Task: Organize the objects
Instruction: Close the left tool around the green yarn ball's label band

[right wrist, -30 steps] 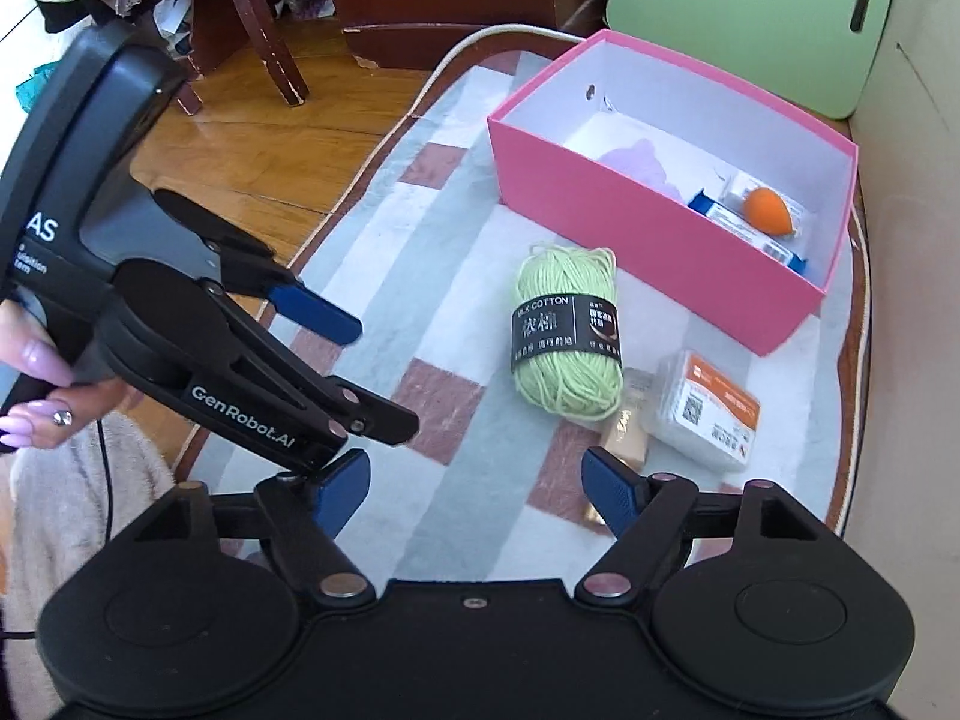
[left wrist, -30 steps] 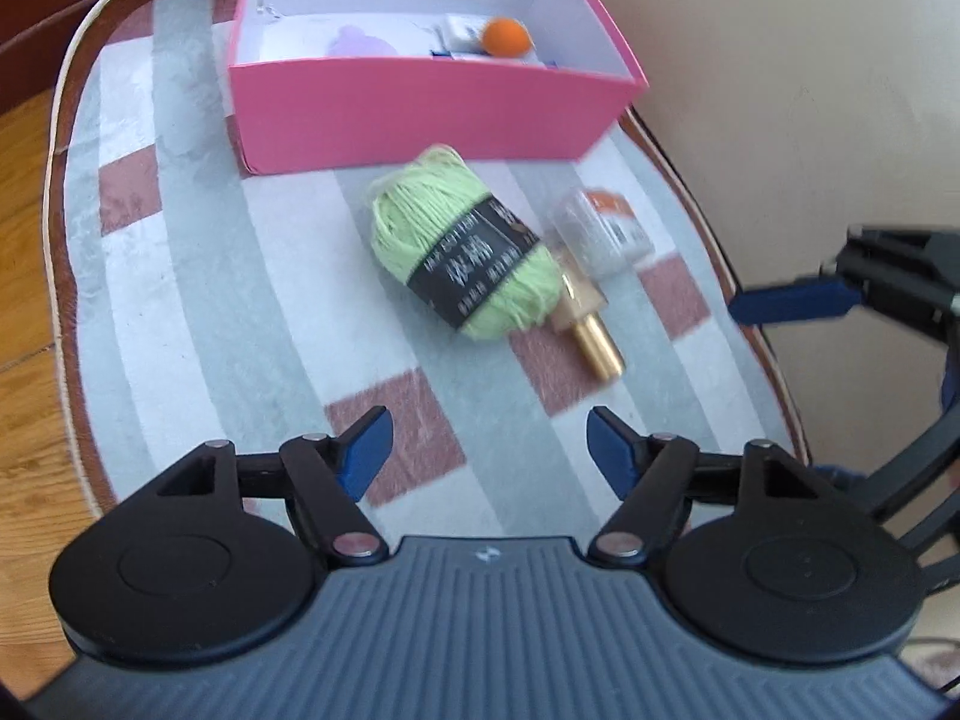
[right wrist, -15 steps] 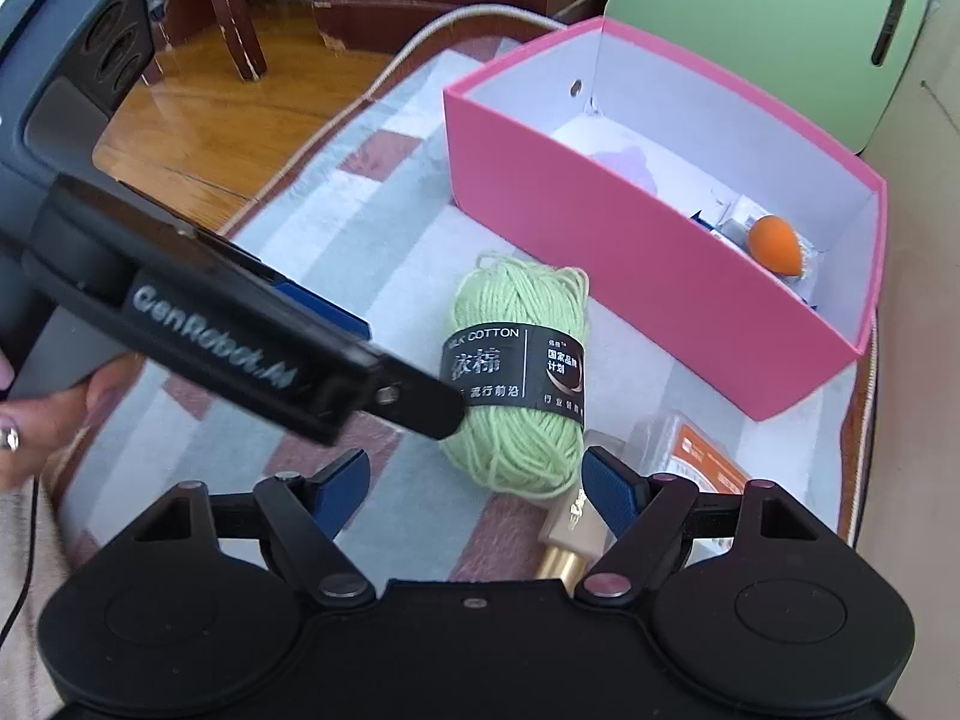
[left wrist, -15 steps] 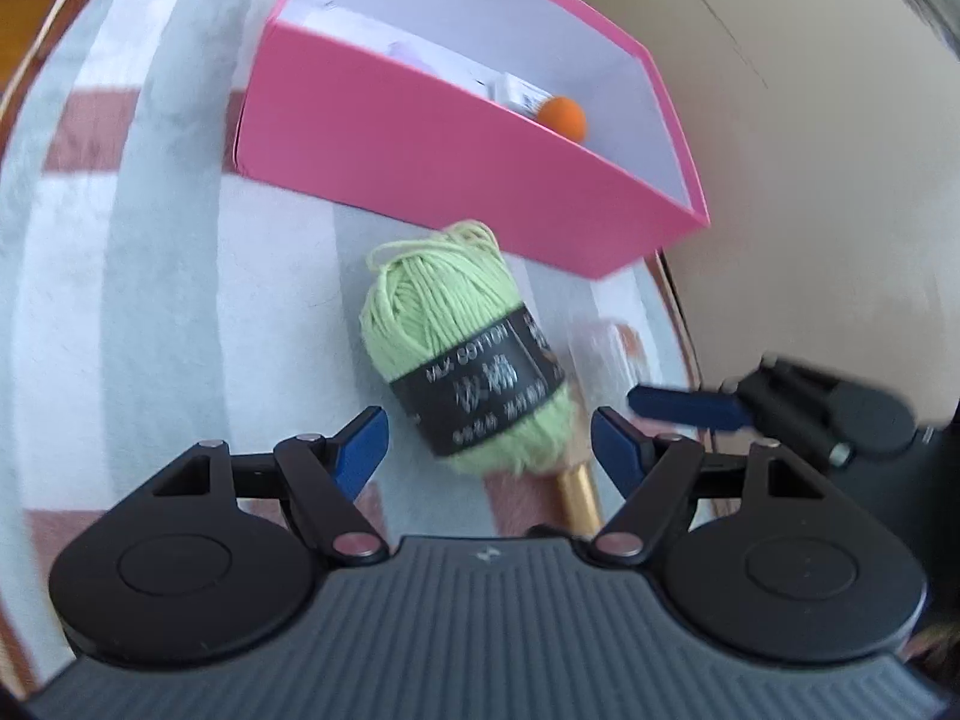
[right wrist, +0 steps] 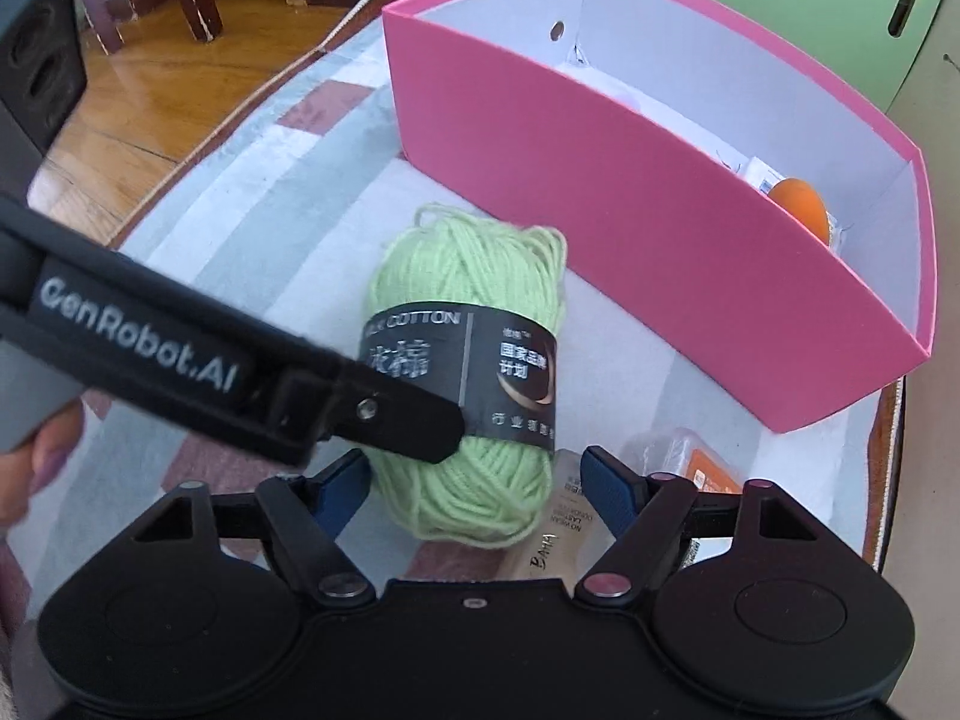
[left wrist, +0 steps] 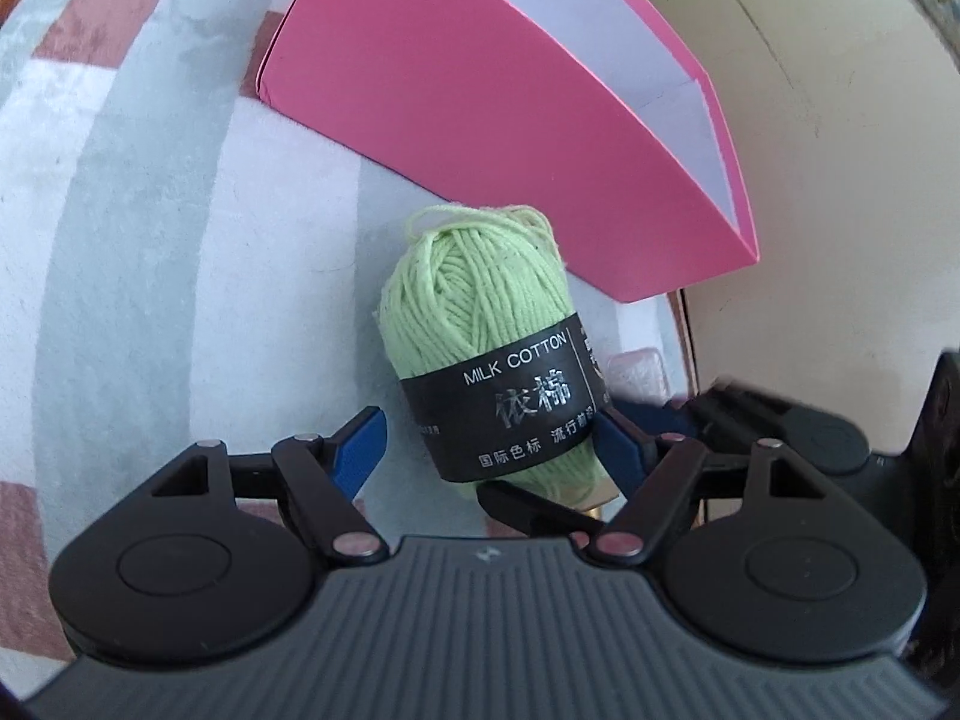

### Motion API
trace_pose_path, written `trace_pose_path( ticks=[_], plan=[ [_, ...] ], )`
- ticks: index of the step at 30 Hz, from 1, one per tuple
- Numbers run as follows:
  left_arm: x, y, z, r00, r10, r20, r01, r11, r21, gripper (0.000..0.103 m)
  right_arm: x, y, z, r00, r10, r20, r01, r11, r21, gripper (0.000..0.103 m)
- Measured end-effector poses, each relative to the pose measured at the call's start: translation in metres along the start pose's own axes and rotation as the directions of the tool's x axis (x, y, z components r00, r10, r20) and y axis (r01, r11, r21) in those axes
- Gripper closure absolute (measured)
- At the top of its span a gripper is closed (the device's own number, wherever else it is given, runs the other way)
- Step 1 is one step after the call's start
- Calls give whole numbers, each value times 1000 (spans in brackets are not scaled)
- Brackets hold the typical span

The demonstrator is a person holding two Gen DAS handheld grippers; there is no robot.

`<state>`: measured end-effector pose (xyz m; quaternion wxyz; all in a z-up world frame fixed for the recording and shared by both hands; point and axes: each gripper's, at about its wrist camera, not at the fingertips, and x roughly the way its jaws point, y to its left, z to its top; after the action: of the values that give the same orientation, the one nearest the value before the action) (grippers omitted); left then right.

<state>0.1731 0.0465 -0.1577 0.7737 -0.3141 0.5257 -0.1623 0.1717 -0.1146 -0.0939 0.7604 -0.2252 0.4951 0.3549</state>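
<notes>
both jaws open round yarn [left wrist: 480, 348] | pink box [right wrist: 630, 192] behind | bottle [right wrist: 552, 540] beside

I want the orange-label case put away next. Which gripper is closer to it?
Right. One finger of the right gripper sits just beside the case. The left gripper is around the yarn, farther from the case.

Fuzzy green yarn [left wrist: 480, 324], glossy paper band [left wrist: 516, 414], matt pink cardboard box [right wrist: 630, 192].
</notes>
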Motion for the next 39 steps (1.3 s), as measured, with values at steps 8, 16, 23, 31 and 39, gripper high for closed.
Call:
trace_pose_path(
  ticks=[8, 16, 23, 31, 39],
  plan=[
    [-11, -12, -2, 999, 33, -8, -33, 996, 81, 50, -6, -2, -1, 997, 73, -10, -69, 974, 214, 49],
    [-38, -1, -10, 989, 108, -100, -96, 988, 118, 53, -14, 13, -10, 970, 242, -35, -211, 901, 379, 51],
    [-39, 23, -2, 995, 58, -83, -55, 998, 45, 51, -6, 27, -20, 983, 181, -17, -167, 936, 311, 42],
    [-37, 16, -10, 996, 40, -76, -36, 998, 48, 66, 14, 13, -36, 970, 241, 17, -229, 896, 382, 64],
    [-48, -2, -22, 994, 89, -59, -83, 992, 93, 67, 1, 30, -41, 971, 238, 37, -237, 915, 328, 68]
  ],
)
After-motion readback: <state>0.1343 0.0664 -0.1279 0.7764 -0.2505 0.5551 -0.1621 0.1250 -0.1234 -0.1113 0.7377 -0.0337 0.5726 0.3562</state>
